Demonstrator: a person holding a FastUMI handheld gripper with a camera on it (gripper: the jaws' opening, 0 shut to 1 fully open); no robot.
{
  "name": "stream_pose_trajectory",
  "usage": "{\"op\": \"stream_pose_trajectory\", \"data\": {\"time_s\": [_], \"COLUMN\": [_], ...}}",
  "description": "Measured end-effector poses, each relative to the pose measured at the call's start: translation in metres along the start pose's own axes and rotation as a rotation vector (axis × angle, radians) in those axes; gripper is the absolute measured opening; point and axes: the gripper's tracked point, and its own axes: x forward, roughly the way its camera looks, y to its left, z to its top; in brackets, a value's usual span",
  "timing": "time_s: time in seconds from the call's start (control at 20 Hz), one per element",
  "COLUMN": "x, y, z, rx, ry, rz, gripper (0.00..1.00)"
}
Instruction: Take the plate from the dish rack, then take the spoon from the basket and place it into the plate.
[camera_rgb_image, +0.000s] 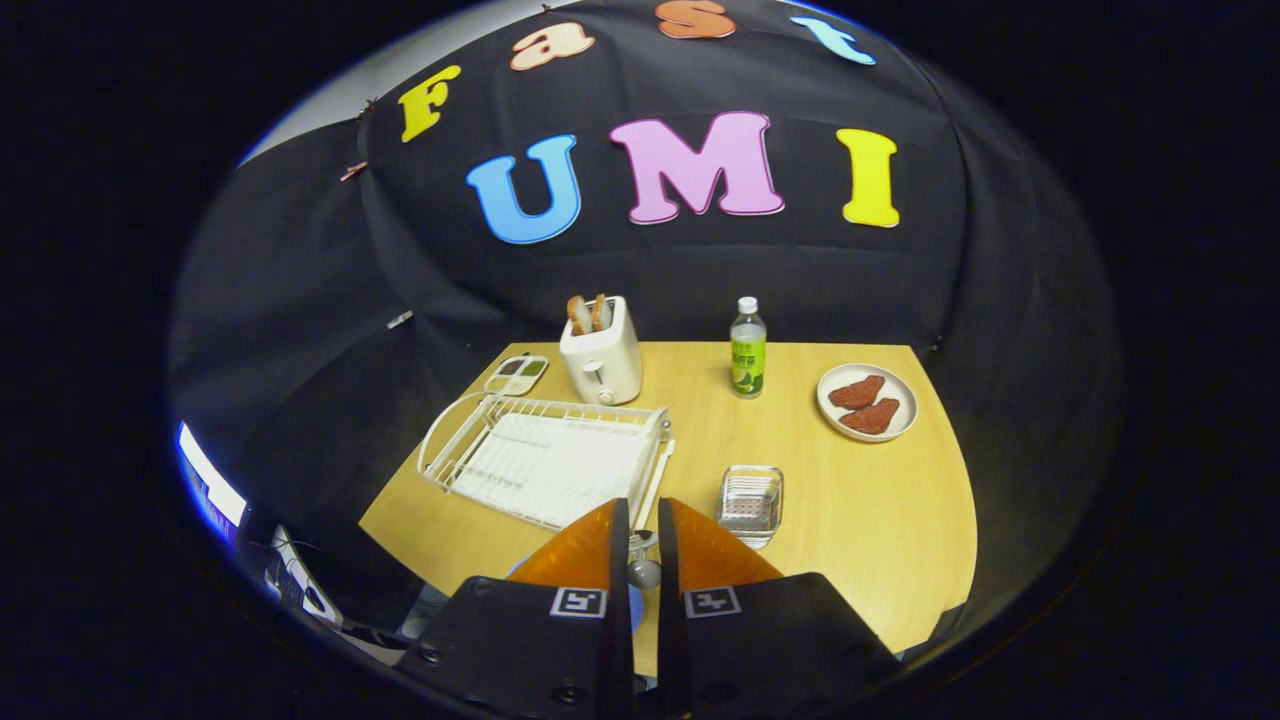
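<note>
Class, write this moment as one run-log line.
phase: spoon to plate | jaws: shut on spoon | under jaws: blue plate | dish rack: plate out | basket: spoon out

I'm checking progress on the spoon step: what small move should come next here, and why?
Probably lower a little and open the fingers. The gripper seems shut on the spoon, which hangs between the fingers over a blue plate just below. The basket and dish rack beyond look empty.
</note>
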Motion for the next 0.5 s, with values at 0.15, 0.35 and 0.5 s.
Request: {"op": "stream_pose_trajectory", "data": {"time_s": [0.15, 0.35, 0.5], "x": [0.014, 0.045, 0.069], "y": [0.040, 0.071, 0.082], "z": [-0.028, -0.075, -0.099], "rx": [-0.023, -0.086, -0.126], "ry": [0.034, 0.093, 0.095], "rz": [0.071, 0.122, 0.138], "gripper": [0.13, 0.14, 0.14]}}
